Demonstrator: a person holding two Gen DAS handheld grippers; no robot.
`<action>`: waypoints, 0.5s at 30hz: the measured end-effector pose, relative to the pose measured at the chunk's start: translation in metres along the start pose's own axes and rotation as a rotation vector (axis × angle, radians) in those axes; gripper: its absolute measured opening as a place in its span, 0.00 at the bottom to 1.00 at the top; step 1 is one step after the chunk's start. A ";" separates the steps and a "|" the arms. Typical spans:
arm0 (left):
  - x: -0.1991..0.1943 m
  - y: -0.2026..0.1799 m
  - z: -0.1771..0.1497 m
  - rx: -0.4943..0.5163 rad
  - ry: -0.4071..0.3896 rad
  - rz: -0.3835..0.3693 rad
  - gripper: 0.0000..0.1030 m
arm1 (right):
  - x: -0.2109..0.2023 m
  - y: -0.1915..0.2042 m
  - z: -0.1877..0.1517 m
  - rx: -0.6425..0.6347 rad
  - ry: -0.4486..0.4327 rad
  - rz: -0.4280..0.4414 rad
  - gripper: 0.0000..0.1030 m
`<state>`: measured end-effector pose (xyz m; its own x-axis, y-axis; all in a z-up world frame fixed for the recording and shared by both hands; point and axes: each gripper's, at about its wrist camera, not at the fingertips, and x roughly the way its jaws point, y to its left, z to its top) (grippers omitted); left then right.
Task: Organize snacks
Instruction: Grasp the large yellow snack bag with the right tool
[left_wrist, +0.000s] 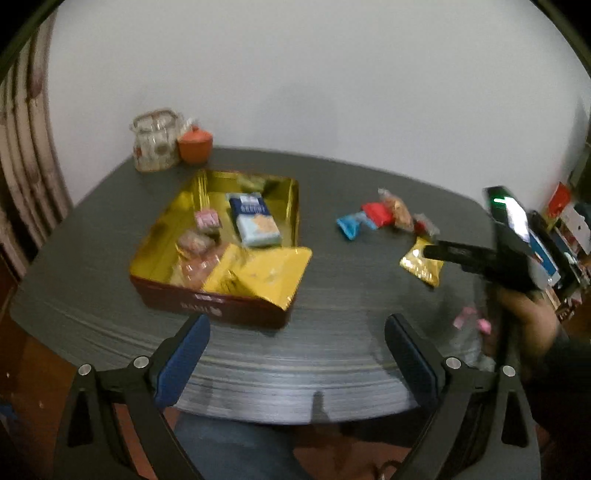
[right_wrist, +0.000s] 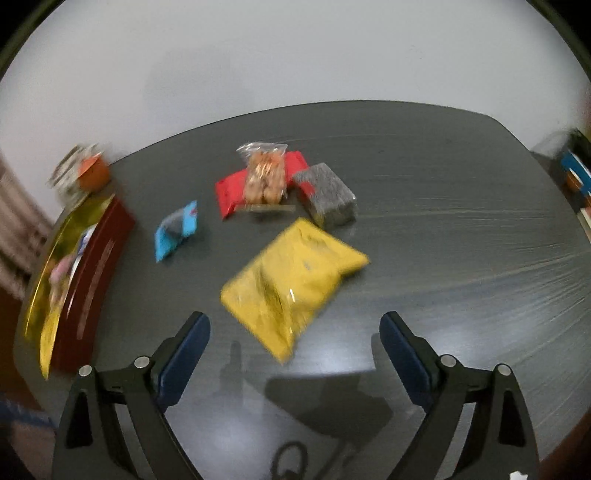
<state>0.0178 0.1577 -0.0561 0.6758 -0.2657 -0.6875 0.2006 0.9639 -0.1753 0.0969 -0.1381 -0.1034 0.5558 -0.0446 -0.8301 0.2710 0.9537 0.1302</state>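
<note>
You face one dark grey table (right_wrist: 443, 206). On it sits one open red tin (left_wrist: 207, 306) with a gold lining, holding several snack packets. Five loose packets lie to its right: one yellow foil (right_wrist: 295, 280), one red (right_wrist: 229, 192), one grey (right_wrist: 327, 195), one clear (right_wrist: 266, 177), one blue (right_wrist: 175, 230). Your left gripper (left_wrist: 297, 354) and right gripper (right_wrist: 295, 350) both gape empty.
</note>
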 end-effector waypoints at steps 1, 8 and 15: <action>-0.005 0.001 0.000 0.003 -0.023 -0.012 0.92 | 0.007 0.003 0.007 0.024 0.012 -0.020 0.89; -0.012 0.000 -0.002 -0.002 -0.047 -0.070 0.92 | 0.051 0.017 0.022 0.109 0.071 -0.136 0.90; -0.014 -0.001 -0.001 0.011 -0.063 -0.079 0.93 | 0.047 0.021 0.017 0.045 0.004 -0.146 0.52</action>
<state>0.0078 0.1604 -0.0470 0.7006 -0.3416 -0.6265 0.2623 0.9398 -0.2191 0.1422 -0.1249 -0.1303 0.5050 -0.1806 -0.8440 0.3840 0.9228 0.0323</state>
